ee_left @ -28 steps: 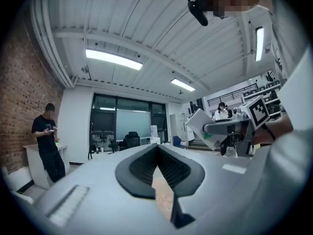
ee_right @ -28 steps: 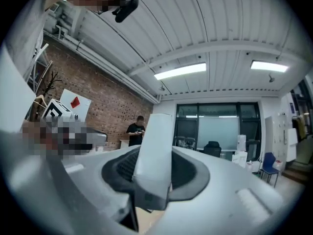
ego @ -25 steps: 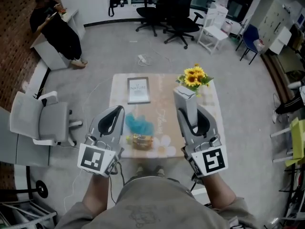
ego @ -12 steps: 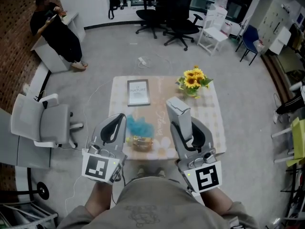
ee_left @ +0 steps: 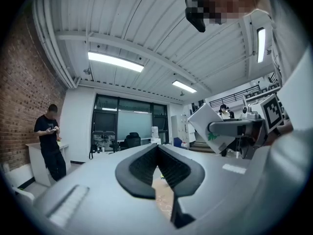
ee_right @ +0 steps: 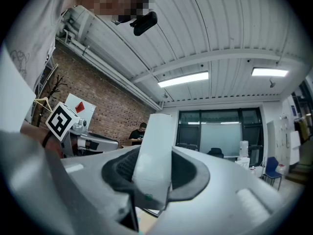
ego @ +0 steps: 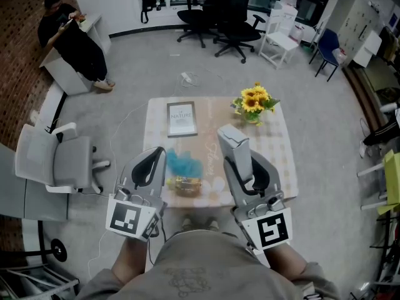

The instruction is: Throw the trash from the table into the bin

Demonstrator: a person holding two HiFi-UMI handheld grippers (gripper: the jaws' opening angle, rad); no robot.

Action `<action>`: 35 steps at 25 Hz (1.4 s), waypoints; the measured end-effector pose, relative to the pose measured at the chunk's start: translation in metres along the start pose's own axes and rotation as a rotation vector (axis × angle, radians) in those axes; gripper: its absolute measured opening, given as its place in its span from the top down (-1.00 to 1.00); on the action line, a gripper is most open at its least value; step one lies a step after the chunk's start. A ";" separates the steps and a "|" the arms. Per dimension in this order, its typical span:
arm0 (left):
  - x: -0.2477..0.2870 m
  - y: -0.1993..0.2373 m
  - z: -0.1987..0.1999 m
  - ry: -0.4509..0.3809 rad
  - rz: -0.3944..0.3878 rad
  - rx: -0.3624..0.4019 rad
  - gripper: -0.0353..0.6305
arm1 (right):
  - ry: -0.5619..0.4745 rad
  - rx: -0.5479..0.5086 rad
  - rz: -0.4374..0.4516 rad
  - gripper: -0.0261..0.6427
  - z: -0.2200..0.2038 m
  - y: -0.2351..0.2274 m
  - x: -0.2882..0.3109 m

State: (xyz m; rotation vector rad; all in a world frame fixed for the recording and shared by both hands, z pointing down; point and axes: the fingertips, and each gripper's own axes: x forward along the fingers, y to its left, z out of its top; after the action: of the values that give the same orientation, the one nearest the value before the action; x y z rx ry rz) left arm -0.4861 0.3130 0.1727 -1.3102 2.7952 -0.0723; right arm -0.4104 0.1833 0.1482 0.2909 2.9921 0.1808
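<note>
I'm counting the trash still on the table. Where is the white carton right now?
Off the table: the white carton is clamped in the right hand-held gripper. In the head view it shows over the table's right half, nearer than the sunflowers.

**A:** Any print legible here?

**B:** One word, "NATURE", heads the framed sheet [ego: 182, 119] lying on the desk [ego: 278, 147]. Cursive lettering on the tan runner [ego: 210, 136] is too small to read.

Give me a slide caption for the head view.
Right gripper holds a white carton over the table; blue trash and a gold wrapper lie near the left gripper.
</note>
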 end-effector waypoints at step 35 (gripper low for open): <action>0.069 -0.137 0.006 -0.049 -0.606 -0.097 0.87 | 0.191 -0.148 -0.650 0.51 0.008 -0.082 -0.149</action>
State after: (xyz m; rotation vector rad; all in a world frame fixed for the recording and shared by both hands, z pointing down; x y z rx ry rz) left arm -0.4252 0.1720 0.1739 -2.0964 2.2838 0.0711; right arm -0.2793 0.0746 0.1468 -0.7421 3.0419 0.3673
